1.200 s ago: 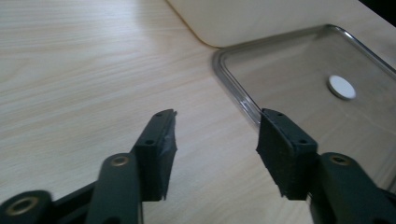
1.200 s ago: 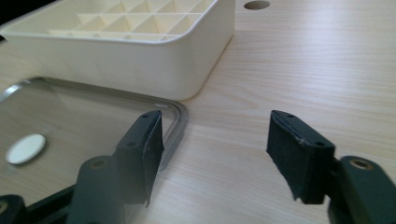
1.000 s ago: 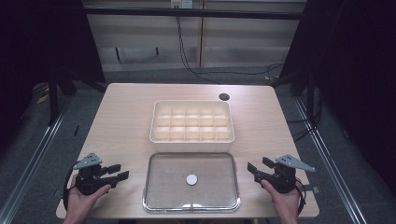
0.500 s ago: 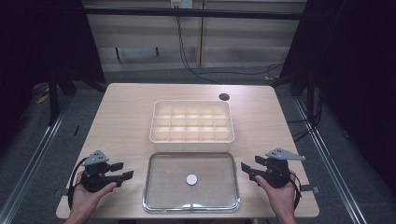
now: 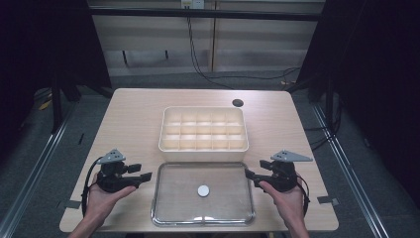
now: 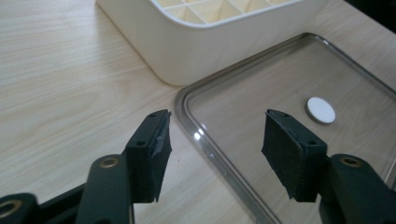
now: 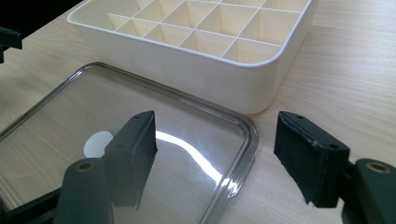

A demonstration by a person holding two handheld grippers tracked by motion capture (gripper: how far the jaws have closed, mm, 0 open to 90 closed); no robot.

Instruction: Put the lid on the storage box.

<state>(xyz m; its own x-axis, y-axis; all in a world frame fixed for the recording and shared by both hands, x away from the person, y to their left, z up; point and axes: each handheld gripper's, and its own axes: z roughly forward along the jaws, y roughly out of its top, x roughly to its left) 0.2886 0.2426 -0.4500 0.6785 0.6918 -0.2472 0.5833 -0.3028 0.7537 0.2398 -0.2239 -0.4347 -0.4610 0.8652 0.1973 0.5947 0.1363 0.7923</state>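
A clear, shallow rectangular lid (image 5: 157,198) lies flat at the table's front middle, with a small white disc (image 5: 203,190) at its centre. Behind it stands a cream box (image 5: 203,130) divided into several empty cells. My left gripper (image 5: 143,172) hovers just left of the lid, pointing at it. It is open, its jaws have just been closing a little, and nothing is pressed between them. In the left gripper view its jaws straddle the lid's near corner (image 6: 196,130). My right gripper (image 5: 253,169) hovers at the lid's right edge, open; its jaws have just been opening over the lid's corner (image 7: 247,135).
A black round grommet (image 5: 237,102) sits in the wooden table top at the back right. Grey tape marks (image 5: 73,204) (image 5: 327,200) lie near the two front corners. Dark floor and metal rails surround the table.
Both hands have moved inward toward the clear lid and slightly up. The left gripper's jaws stand wider than a second ago. The lid, disc and box have not moved.
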